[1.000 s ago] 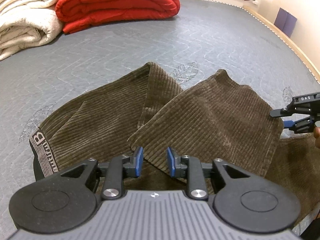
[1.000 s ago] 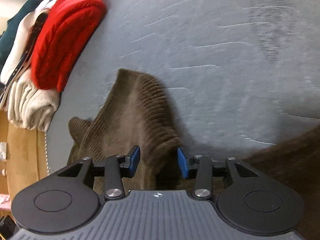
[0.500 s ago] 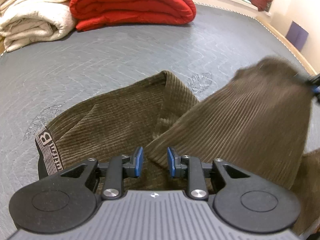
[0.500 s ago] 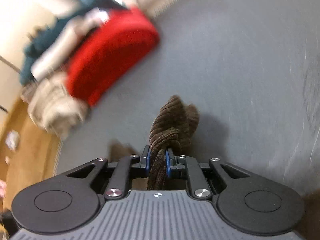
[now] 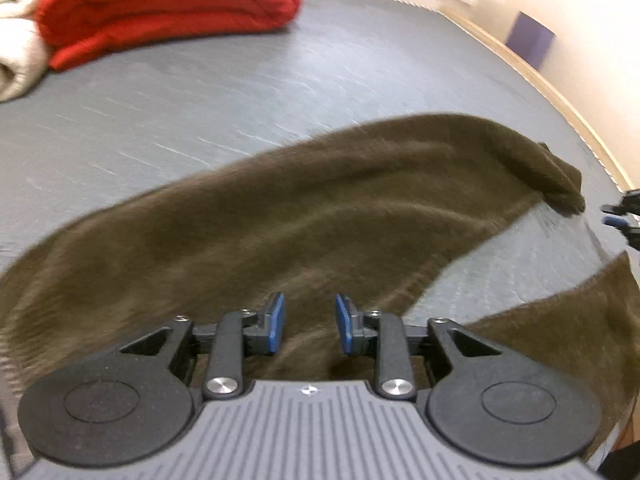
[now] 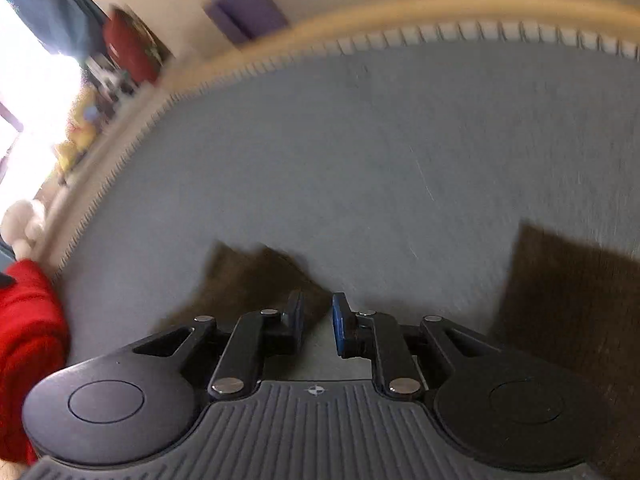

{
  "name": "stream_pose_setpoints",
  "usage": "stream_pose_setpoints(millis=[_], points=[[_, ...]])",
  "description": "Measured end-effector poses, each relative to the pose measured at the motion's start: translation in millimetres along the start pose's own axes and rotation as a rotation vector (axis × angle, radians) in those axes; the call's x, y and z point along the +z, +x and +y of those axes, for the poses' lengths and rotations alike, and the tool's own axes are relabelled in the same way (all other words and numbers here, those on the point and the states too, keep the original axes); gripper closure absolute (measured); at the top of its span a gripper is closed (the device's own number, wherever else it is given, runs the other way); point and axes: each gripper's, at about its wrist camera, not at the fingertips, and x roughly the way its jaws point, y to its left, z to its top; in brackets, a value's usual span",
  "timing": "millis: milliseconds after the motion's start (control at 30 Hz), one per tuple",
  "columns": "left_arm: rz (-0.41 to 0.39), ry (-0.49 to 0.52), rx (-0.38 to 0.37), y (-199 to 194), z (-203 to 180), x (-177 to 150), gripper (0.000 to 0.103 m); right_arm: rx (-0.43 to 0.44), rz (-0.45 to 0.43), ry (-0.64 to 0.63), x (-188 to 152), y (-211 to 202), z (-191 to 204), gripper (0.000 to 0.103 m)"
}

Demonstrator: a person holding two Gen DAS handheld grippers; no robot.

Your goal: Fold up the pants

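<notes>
Brown corduroy pants (image 5: 304,216) lie blurred across the grey mattress (image 5: 248,100). One leg is stretched out to the right, and its end (image 5: 560,184) lies just short of my right gripper (image 5: 622,216) at the frame's edge. My left gripper (image 5: 310,328) hovers over the pants' near part. Its jaws are opening and the blue pads (image 5: 276,328) press on nothing. In the right wrist view my right gripper (image 6: 318,320) is opening too, with bare mattress in its gap. The leg end (image 6: 248,276) lies just ahead and left of it, and the other leg (image 6: 568,300) at right.
A folded red quilt (image 5: 160,8) and a cream blanket (image 5: 16,60) sit at the mattress's far left. The wooden bed edge (image 5: 560,96) curves along the right, with a purple panel (image 5: 532,40) on the wall behind. Soft toys (image 6: 80,136) line the far edge.
The right gripper shut on the folded-over leg, carried it out to the right and let go. The leg now lies stretched. The left gripper's jaws have widened and it has shifted over the pants.
</notes>
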Motion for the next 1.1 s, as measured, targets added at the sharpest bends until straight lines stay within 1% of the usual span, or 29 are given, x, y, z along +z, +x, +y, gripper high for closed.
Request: stream_pose_setpoints(millis=[33,100,167,233,267,300,367,433,467,500,533,567,600,667,733,767,800,833,867,900,933,967,1000,1033,1067,1100], points=[[0.009,0.01,-0.016,7.0,-2.0,-0.9,0.057,0.017,0.019,0.008,2.6,4.7,-3.8,0.08],[0.014,0.03,-0.03,19.0,-9.5,-3.5,0.056,0.076,0.049,0.007,7.8,11.9,-5.7,0.066],[0.022,0.035,-0.056,30.0,-14.3,-4.6,0.056,0.118,0.077,0.007,13.3,18.0,-5.2,0.056],[0.03,0.038,-0.07,41.1,-17.7,-4.8,0.05,0.15,0.116,0.046,15.9,29.3,-5.5,0.055],[0.035,0.045,-0.071,46.4,-19.5,-4.7,0.048,0.148,0.128,0.059,13.4,35.4,-3.2,0.052],[0.042,0.055,-0.072,51.2,-21.7,-5.2,0.045,0.128,0.142,0.065,11.5,38.8,-3.4,0.051],[0.061,0.08,-0.065,62.7,-26.4,-8.7,0.044,0.086,0.166,0.094,10.1,45.2,-9.5,0.051],[0.084,0.107,-0.054,71.8,-28.1,-12.2,0.044,0.095,0.162,0.12,12.3,49.5,-8.4,0.051],[0.073,0.13,-0.047,73.2,-29.7,-14.2,0.045,0.099,0.162,0.119,14.3,51.4,-4.9,0.062],[0.06,0.157,-0.032,73.3,-31.3,-15.2,0.059,0.113,0.157,0.117,16.4,52.4,0.3,0.078],[0.052,0.175,-0.021,72.7,-31.5,-15.3,0.078,0.125,0.14,0.112,17.7,52.0,5.7,0.081],[0.051,0.174,-0.036,70.2,-29.5,-14.7,0.087,0.142,0.116,0.096,19.7,52.7,13.0,0.09],[0.05,0.16,-0.05,67.0,-26.3,-12.8,0.096,0.163,0.071,0.062,23.7,46.2,23.5,0.091],[0.015,0.138,-0.042,52.1,-17.2,-7.0,0.096,0.208,-0.03,0.017,32.7,23.5,41.5,0.092],[-0.012,0.116,-0.076,33.0,-7.0,-0.5,0.096,0.3,-0.12,-0.013,48.2,-8.8,62.4,0.092],[-0.019,0.121,-0.082,24.5,-2.7,1.4,0.096,0.321,-0.173,-0.062,53.2,-26.9,72.2,0.093],[-0.016,0.131,-0.088,17.9,1.9,2.3,0.096,0.312,-0.23,-0.121,55.1,-44.8,78.9,0.093],[-0.002,0.134,-0.109,14.5,7.1,0.9,0.096,0.259,-0.265,-0.166,55.1,-55.5,79.2,0.093],[0.027,0.13,-0.155,12.7,13.3,-1.0,0.096,0.161,-0.267,-0.195,54.2,-56.5,75.2,0.093],[0.053,0.134,-0.184,12.6,16.2,-3.5,0.096,0.035,-0.225,-0.208,50.6,-47.8,65.4,0.092],[0.086,0.159,-0.185,14.5,16.2,-7.3,0.095,-0.079,-0.15,-0.217,45.5,-34.1,52.9,0.092],[0.125,0.193,-0.182,18.4,14.1,-12.7,0.095,-0.193,-0.052,-0.223,39.5,-16.3,37.1,0.091],[0.15,0.213,-0.182,21.4,12.8,-18.1,0.092,-0.286,0.036,-0.19,34.2,-1.2,18.1,0.089],[0.164,0.216,-0.183,23.5,12.0,-22.3,0.091,-0.338,0.105,-0.125,31.6,8.6,-0.4,0.089],[0.175,0.203,-0.202,22.8,12.7,-24.0,0.089,-0.356,0.119,-0.058,31.8,9.2,-14.8,0.085],[0.182,0.189,-0.225,20.0,14.5,-23.4,0.079,-0.346,0.091,-0.022,34.2,3.8,-20.6,0.082]])
